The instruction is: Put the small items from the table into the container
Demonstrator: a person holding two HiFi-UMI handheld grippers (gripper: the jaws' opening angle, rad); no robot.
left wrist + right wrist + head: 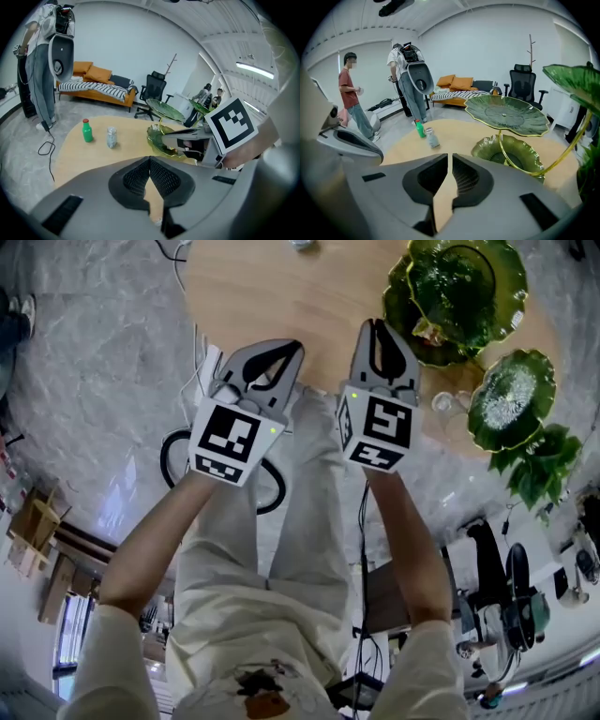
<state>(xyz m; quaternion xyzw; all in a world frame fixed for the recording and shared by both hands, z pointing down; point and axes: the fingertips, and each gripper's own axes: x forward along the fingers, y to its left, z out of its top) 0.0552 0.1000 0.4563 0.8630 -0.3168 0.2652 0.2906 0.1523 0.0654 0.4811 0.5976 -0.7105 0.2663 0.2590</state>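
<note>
Jaws clenched tight and empty on left gripper (150, 163) and right gripper (450, 158). Bottle (86, 131) and jar (111, 137) stand side by side on the bench (84, 159), apart from the green dish (508, 152).

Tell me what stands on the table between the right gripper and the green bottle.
In the right gripper view, a small clear jar stands just before the green bottle; the rest of the tabletop up to the right gripper is bare.

You have a green bottle (86, 131) and a clear jar (111, 138) upright, side by side on the tabletop (129, 133); the green leaf-shaped bowl (486, 149) sits well apart.
</note>
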